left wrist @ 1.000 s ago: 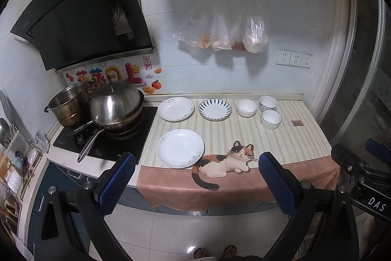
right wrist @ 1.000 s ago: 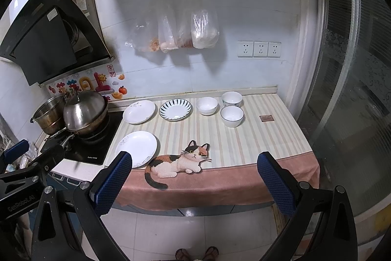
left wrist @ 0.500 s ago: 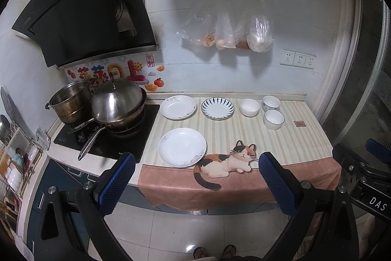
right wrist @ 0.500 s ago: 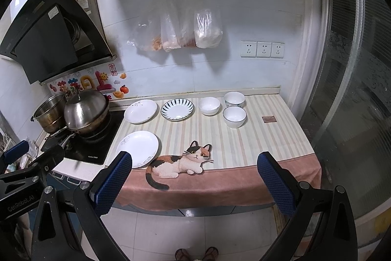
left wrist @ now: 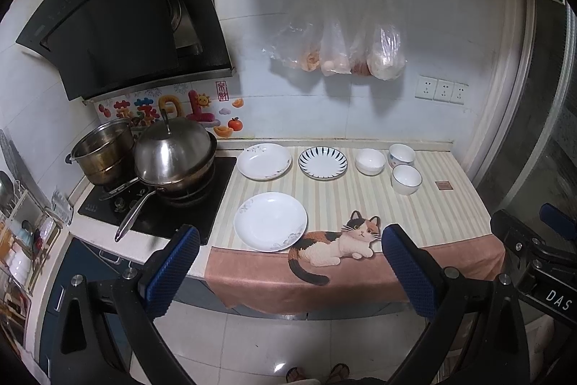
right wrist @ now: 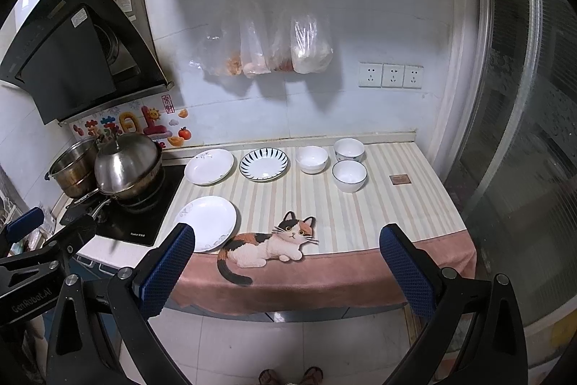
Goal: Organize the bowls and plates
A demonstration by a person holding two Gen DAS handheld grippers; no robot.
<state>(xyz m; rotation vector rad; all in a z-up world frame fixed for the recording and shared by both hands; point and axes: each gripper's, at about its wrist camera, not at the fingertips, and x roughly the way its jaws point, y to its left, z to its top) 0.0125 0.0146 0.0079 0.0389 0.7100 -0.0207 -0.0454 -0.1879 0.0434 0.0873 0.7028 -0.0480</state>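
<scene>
White china waits on the striped worktop (left wrist: pixel 425 215), and nothing is stacked yet, so I judge the sorting unstarted. Taking the cat picture (left wrist: pixel 339 240) as my mark: one plate (left wrist: pixel 270 221) lies just left of it, two more plates (left wrist: pixel 265 161) (left wrist: pixel 322 163) behind it, three bowls (left wrist: pixel 369 161) behind and to its right. All are round, flat, mouths up, with no long axis. My left claw (left wrist: pixel 288 271) and right claw (right wrist: pixel 288 271) hang wide and empty, short of the edge. Next, I think, comes reaching for the near plate's rim.
</scene>
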